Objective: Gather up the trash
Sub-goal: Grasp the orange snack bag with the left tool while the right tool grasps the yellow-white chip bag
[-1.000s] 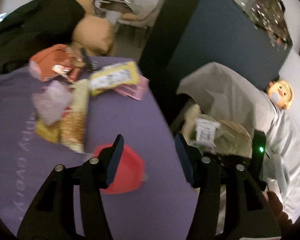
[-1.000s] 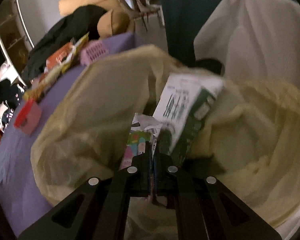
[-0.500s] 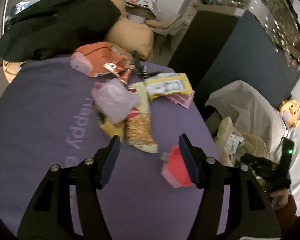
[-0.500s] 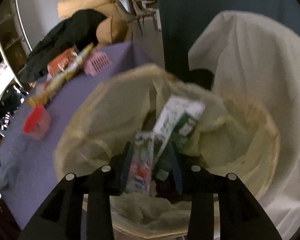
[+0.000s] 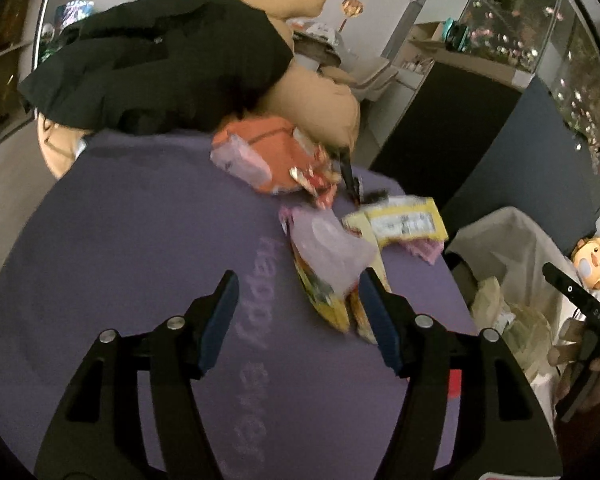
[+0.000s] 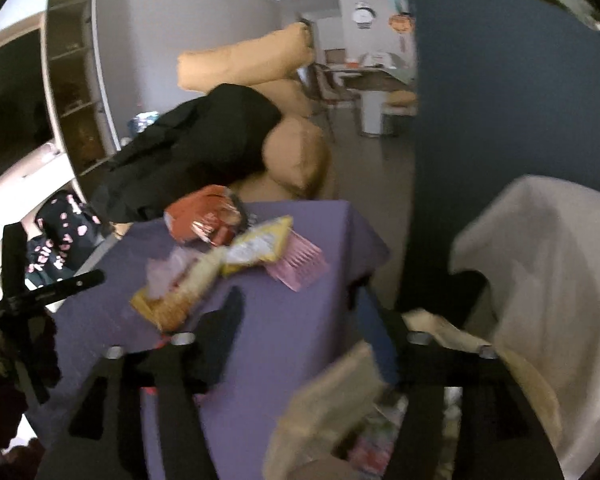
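On the purple-covered desk [image 5: 140, 240], a heap of snack wrappers is lying near the far right corner: an orange packet [image 5: 268, 148], a pale pink plastic bag [image 5: 328, 248], a long yellow cracker packet [image 6: 188, 292], a yellow labelled wrapper [image 5: 404, 220] and a pink ridged piece [image 6: 300, 260], all overlapping or touching. Left gripper [image 5: 298, 304] is hovering above the cloth just short of the heap, its jaws opening with nothing between them; the blue pads [image 5: 220, 316] are standing apart over the printed lettering. Right gripper [image 6: 296, 320] is pointing across the desk edge, its jaws opening wide and holding nothing. Below it, a bin lined with a cream bag [image 6: 324, 404] is sitting beside the desk, with colourful trash inside, blurred. A black coat [image 5: 160, 60] is draping over tan cushions [image 5: 320, 100] behind the desk
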`<state>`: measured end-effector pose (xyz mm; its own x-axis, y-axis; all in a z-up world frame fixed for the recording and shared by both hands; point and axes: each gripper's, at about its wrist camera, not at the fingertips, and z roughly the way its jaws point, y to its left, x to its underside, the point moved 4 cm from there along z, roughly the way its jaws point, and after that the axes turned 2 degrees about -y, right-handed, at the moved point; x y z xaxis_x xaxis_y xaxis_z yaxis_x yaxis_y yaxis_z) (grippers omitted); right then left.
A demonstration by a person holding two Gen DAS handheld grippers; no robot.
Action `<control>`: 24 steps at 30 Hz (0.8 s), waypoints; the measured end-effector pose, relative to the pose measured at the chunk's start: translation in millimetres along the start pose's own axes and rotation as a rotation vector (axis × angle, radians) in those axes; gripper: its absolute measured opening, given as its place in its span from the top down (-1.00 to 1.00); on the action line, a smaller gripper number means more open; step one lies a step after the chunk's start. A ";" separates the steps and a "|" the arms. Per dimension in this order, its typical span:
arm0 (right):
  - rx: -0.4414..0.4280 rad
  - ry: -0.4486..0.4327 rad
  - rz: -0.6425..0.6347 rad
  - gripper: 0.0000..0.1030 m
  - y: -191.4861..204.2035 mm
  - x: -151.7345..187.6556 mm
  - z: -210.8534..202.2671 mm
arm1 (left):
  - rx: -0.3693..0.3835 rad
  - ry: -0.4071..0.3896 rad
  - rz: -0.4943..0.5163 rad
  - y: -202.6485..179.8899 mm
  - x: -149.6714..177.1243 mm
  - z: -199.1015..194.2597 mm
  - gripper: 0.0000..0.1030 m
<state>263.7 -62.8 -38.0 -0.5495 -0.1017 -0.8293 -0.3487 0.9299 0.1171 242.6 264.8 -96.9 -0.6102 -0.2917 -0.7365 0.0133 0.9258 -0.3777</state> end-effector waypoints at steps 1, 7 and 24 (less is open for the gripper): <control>-0.018 -0.003 -0.014 -0.21 7.1 -3.9 6.4 | 0.007 -0.010 -0.001 4.4 -6.2 3.3 -0.22; -0.018 0.071 -0.120 -0.21 37.8 -9.5 61.6 | -0.016 -0.028 -0.070 40.3 -61.2 52.1 -0.22; 0.030 0.194 -0.091 -0.14 23.5 -3.2 124.2 | -0.132 0.094 -0.144 57.7 -108.9 162.7 0.77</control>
<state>351.6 3.3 -100.4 -0.6534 -0.2496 -0.7147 -0.3829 0.9234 0.0276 438.6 310.9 -129.8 -0.6697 -0.4055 -0.6221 -0.1795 0.9013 -0.3942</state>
